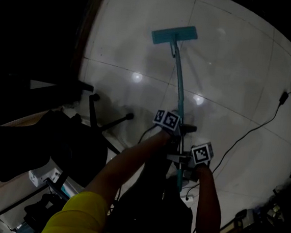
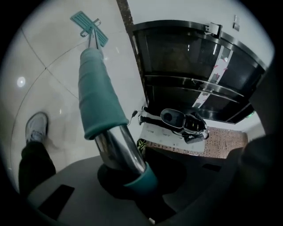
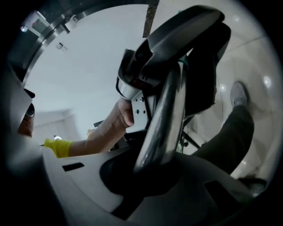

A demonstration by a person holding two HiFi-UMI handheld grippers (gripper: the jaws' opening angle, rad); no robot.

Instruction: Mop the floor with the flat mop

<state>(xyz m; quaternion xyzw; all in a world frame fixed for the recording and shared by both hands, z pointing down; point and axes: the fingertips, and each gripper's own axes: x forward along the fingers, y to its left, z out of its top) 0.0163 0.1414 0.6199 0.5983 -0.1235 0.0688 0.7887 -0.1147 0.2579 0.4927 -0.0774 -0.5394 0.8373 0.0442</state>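
While your teal flat mop (image 1: 175, 35) sits, seemingly flat, on white tiles (image 1: 233, 60):
left gripper (image 1: 171, 125) and right gripper (image 1: 192, 158) both clamp its chrome pole (image 2: 121, 150).

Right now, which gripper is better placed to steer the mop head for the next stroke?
Probably the left. The left gripper is shut on the mop pole nearer the mop head, so it can guide it. The right gripper holds the pole farther back, nearer the person, suited to pushing.

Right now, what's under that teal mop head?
Glossy pale floor tiles show around the mop head; the patch beneath it is covered, so its state can't be seen.
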